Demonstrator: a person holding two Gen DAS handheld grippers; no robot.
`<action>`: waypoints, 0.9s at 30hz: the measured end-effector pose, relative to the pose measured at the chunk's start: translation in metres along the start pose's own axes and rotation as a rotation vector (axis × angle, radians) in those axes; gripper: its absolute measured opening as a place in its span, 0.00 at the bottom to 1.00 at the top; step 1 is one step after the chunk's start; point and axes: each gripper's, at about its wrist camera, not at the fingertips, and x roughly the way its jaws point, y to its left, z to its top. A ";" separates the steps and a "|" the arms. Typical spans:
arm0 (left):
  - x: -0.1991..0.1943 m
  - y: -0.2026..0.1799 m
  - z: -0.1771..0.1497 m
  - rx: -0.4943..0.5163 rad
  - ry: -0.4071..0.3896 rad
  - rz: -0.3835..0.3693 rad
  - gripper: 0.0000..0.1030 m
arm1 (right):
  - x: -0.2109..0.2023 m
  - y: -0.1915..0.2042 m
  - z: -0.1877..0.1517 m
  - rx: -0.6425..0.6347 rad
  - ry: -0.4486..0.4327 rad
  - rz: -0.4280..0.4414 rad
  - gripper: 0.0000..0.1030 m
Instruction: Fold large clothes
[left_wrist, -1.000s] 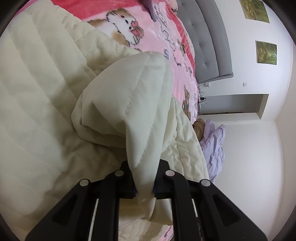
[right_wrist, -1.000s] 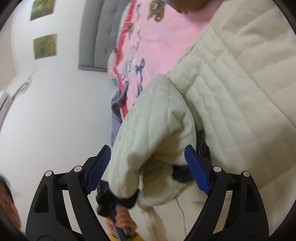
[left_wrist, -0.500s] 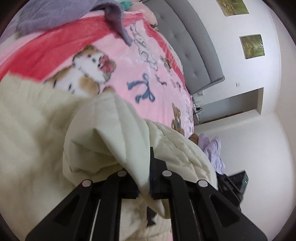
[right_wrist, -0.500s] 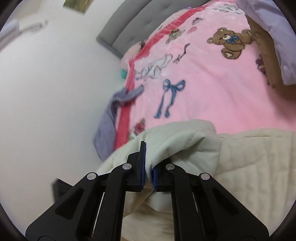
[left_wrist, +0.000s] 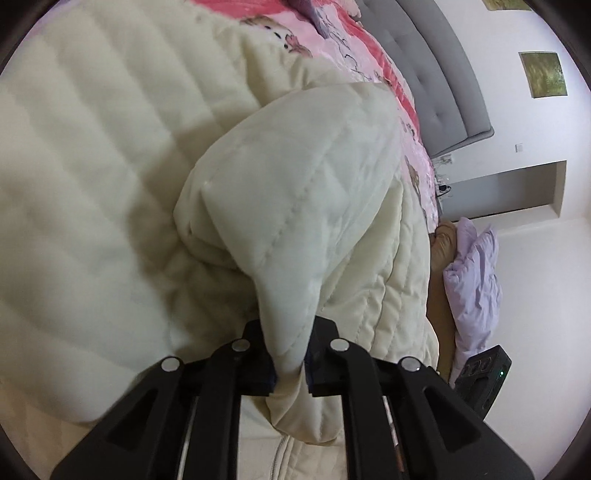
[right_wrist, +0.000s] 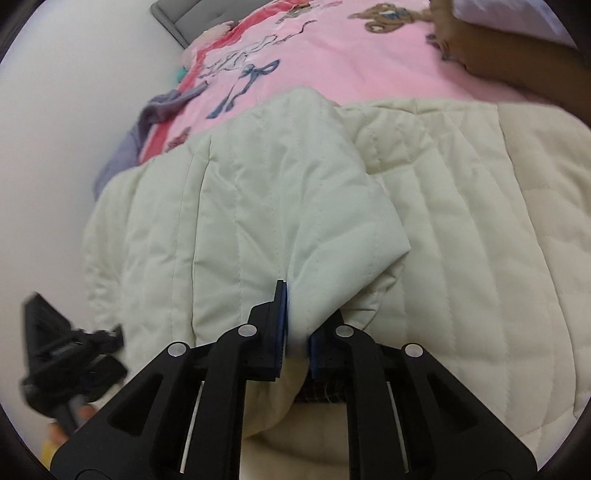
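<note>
A large cream quilted coat (left_wrist: 92, 166) lies spread on the bed. My left gripper (left_wrist: 290, 363) is shut on a bunched fold of the coat (left_wrist: 295, 206), which rises in a hump ahead of the fingers. In the right wrist view the same coat (right_wrist: 461, 221) fills the frame. My right gripper (right_wrist: 297, 345) is shut on another fold of it (right_wrist: 280, 192), with blue pads showing at the pinch. The other hand-held gripper (right_wrist: 62, 354) shows at the lower left of the right wrist view.
A pink cartoon blanket (right_wrist: 332, 62) covers the bed beyond the coat. A grey headboard (left_wrist: 443, 85) stands at the far end. A lilac garment (left_wrist: 476, 280) and a tan item (left_wrist: 441, 243) lie at the bed's side. A purple-grey cloth (right_wrist: 159, 107) hangs off the left edge.
My right gripper was open a second ago and has shut on a coat fold. Both grippers have shifted over the coat while holding their folds; the left stays shut.
</note>
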 end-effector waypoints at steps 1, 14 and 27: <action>-0.003 -0.002 0.001 0.008 -0.008 0.008 0.17 | 0.000 0.006 0.003 -0.023 -0.004 -0.021 0.13; -0.105 -0.095 -0.007 0.716 -0.362 0.190 0.38 | -0.105 0.055 -0.011 -0.513 -0.272 -0.120 0.53; -0.006 -0.057 0.003 0.867 -0.032 0.361 0.47 | -0.012 0.061 -0.013 -0.670 -0.034 -0.067 0.71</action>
